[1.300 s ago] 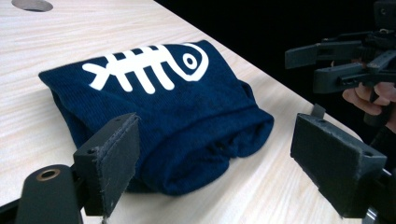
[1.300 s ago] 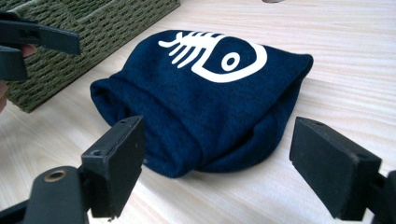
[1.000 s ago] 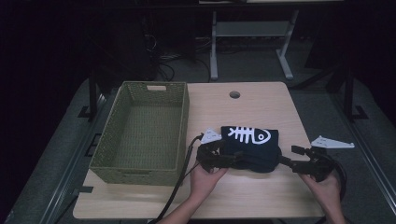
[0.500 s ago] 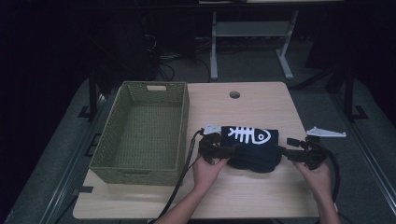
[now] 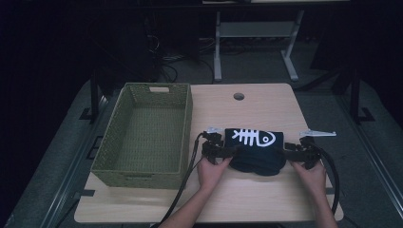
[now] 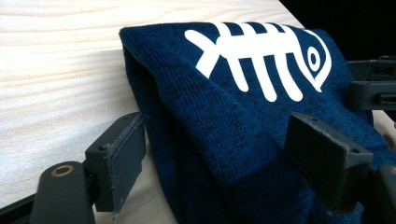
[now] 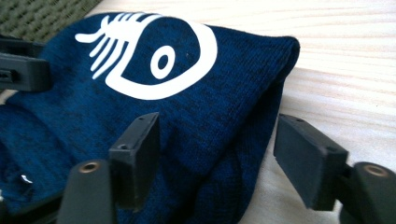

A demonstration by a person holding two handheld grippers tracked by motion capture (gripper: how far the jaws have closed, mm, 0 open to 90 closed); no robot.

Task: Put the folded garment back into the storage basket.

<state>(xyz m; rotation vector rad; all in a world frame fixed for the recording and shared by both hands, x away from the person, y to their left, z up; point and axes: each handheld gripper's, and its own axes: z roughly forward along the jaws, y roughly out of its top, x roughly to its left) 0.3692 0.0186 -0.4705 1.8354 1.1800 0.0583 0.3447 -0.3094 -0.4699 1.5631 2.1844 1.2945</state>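
Note:
A folded dark blue knit garment [image 5: 256, 159] with a white fish-skeleton print lies on the wooden table [image 5: 247, 199], right of the basket. My left gripper [image 5: 223, 151] is at its left end. In the left gripper view the garment [image 6: 261, 93] bulges between the jaws of the left gripper [image 6: 219, 140], which have just been closing; I see no firm pinch. My right gripper [image 5: 292, 153] is at the right end. There the garment's [image 7: 140, 93] corner sits between the jaws of the right gripper [image 7: 217, 144], also just closing; bare wood shows beside one pad [image 7: 308, 158].
An empty green wicker basket [image 5: 142, 133] stands left of the garment, close to the left hand. A round hole [image 5: 238, 96] is in the table's far side. Black cables [image 5: 185, 190] trail from the grippers over the front edge. A metal desk frame [image 5: 256, 33] stands beyond the table.
Both hands have moved forward and inward, from the near side of the garment to its two ends. The jaws now straddle the fabric. The garment has stayed in place.

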